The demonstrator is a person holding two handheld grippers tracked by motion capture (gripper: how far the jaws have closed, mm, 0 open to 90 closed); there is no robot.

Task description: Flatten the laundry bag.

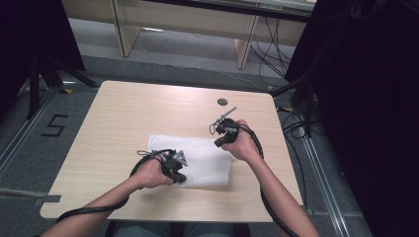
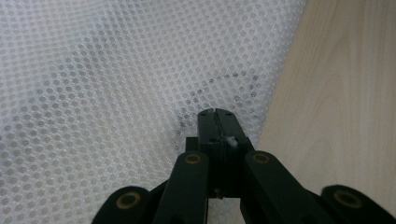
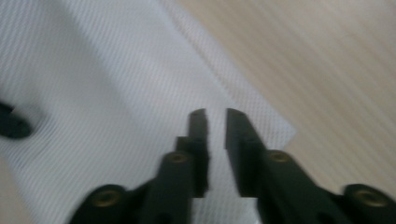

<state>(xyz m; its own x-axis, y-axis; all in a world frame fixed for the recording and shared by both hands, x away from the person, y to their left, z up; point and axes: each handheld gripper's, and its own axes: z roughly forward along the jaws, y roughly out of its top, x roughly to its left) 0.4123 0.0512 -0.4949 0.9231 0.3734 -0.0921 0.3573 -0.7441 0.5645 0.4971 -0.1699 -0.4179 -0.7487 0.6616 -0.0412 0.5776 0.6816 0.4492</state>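
Two bare forearms come in from the bottom of the high view, each hand wrapped round a gripper. Low at the near edge of the white mesh cloth [image 1: 197, 160], the left gripper [image 1: 179, 177] has its jaws pressed tight together; in the left gripper view [image 2: 216, 116] the tips pinch a small pucker of the mesh, close to the cloth's edge where bare wood begins. Raised above the far right corner of the cloth, the right gripper [image 1: 219, 142] holds nothing; in the right gripper view [image 3: 216, 116] its jaws stand a narrow gap apart, with the cloth and its corner lying below them, blurred. Folded into a flat rectangle, the cloth lies on the light wooden table [image 1: 123, 113], a little toward the near side, its long axis running left to right across the table.
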